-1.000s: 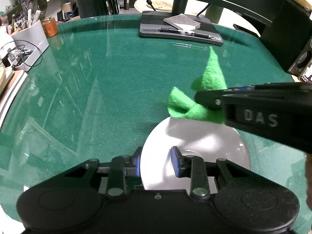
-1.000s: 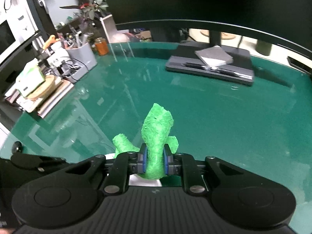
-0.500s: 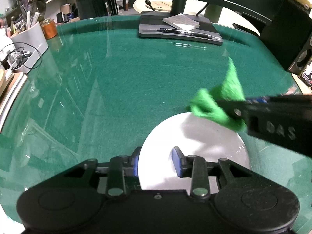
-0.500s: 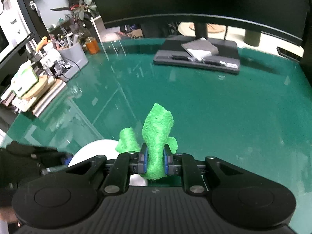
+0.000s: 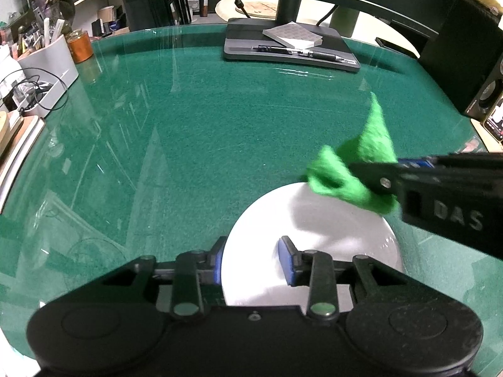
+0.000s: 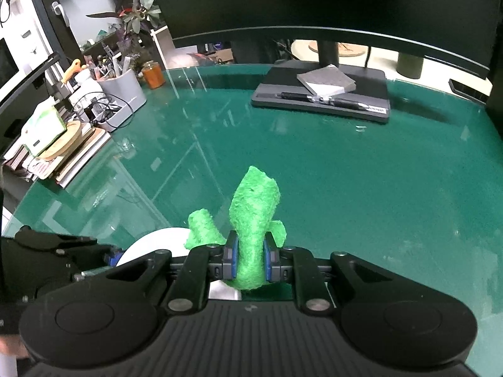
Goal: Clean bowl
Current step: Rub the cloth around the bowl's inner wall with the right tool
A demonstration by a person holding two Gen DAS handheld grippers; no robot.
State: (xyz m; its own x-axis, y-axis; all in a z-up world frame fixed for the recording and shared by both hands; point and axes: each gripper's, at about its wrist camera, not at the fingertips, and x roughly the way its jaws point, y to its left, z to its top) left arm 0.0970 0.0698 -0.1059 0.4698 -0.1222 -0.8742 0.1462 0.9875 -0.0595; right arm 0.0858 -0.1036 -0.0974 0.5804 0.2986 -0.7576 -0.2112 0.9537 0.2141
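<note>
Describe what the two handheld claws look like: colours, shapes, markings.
Both are matte black plastic with two round discs on the body, silver pivot screws and blue pads. The left claw has a smooth body; the right claw has a ribbed one, with raised "DAS" lettering on its side.

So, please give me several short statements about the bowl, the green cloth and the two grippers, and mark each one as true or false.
1. The right gripper is shut on the green cloth. True.
2. The white bowl stands on the dark tray at the far side of the table. False: it stands on the green table, just in front of the left gripper; the tray carries a pen and a notepad.
3. One finger of the left gripper is inside the bowl and the other is outside its rim. True.
4. The green cloth lies flat on the bottom of the bowl. False: it is bunched in the right gripper, at the bowl's far rim.
5. The bowl is full of food. False: its inside looks plain white.
</note>
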